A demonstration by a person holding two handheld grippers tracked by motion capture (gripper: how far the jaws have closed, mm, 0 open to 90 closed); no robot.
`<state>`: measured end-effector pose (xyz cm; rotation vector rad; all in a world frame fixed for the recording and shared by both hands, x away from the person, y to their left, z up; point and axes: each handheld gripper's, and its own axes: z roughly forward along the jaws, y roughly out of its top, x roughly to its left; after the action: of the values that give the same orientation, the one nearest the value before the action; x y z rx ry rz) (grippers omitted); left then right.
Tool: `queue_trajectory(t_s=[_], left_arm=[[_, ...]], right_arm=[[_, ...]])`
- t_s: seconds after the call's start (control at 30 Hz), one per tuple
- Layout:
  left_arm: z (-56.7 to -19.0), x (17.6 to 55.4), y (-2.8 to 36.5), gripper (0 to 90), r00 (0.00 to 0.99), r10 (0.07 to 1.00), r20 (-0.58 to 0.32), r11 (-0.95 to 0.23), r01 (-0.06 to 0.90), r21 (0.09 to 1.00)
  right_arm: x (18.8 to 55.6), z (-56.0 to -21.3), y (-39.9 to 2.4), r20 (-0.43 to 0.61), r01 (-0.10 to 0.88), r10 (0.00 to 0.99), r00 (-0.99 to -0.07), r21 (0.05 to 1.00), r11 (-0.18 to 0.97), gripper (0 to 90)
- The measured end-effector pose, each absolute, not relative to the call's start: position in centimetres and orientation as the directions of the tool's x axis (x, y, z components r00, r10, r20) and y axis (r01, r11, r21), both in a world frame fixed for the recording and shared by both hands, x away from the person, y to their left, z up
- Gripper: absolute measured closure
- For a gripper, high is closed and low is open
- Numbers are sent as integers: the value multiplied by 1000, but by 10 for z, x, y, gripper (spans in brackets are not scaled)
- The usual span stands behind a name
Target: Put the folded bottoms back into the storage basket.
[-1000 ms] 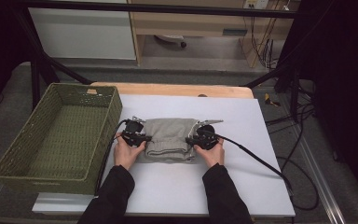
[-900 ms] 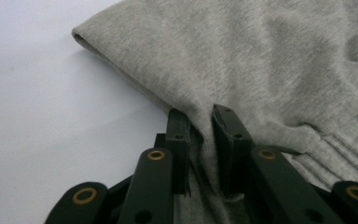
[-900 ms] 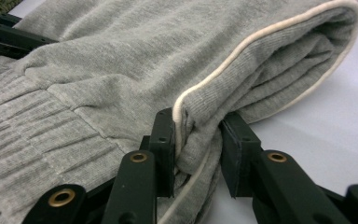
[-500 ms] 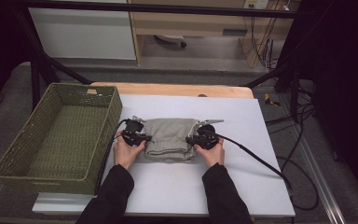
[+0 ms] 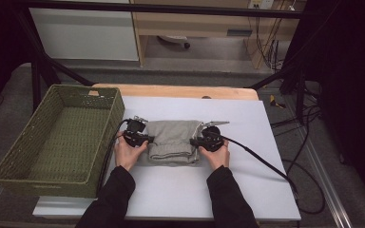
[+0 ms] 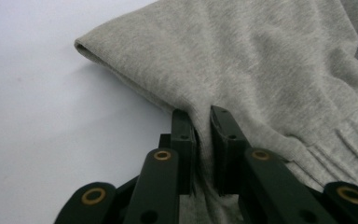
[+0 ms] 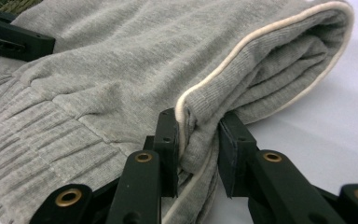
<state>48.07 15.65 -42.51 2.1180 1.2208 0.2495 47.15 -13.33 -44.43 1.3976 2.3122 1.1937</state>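
High view: one folded grey garment (image 5: 172, 141) lies mid-tabletop, a bit toward the left edge, w/ one green woven basket (image 5: 57, 137) just off that edge, overhanging the table's left side. Two grippers work it, one per hand. Left gripper (image 5: 145, 139) sits at the garment's left side, right gripper (image 5: 196, 141) at its right side, both low on the white tabletop (image 5: 247, 142).

Left gripper view: jaws have just been closing and are now pinched tight on a ridge of grey fabric (image 6: 242, 70), cloth squeezed up between the pads. Right gripper view: same story, jaws have just been closing and are clamped on the folded stack at the edge w/ the cream piping (image 7: 242, 46), several layers caught between them.

Why held like this, as I read it: gripping opposite sides at once keeps the fold from falling open when lifted, and grabbing through all layers on the right keeps the stack together. Basket stands empty and close by on the left, prob. the drop-off spot, so a short sideways carry would do it.

Count: 1 garment, 1 basket, 2 grippers, 2 cables trailing off, the right one (image 5: 261, 159) running toward the tabletop's near right corner.
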Motion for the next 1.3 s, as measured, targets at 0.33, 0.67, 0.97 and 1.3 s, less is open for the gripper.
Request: queue_trajectory(t_s=[0.33,0.67,0.97,1.3], left_arm=[[-417,477,157,809,556,816,-156,-337,677,654],[-409,474,156,810,569,810,-140,-345,656,671],[-399,469,155,810,585,801,-132,-349,633,691],[-388,463,154,811,603,789,-116,-358,606,711]], right_arm=[[469,-440,-135,231,650,805,-547,722,235,723],[466,-435,-136,229,638,802,-552,735,229,723],[461,-430,-138,226,625,798,-559,747,226,723],[456,-422,-141,225,609,794,-565,763,217,723]])
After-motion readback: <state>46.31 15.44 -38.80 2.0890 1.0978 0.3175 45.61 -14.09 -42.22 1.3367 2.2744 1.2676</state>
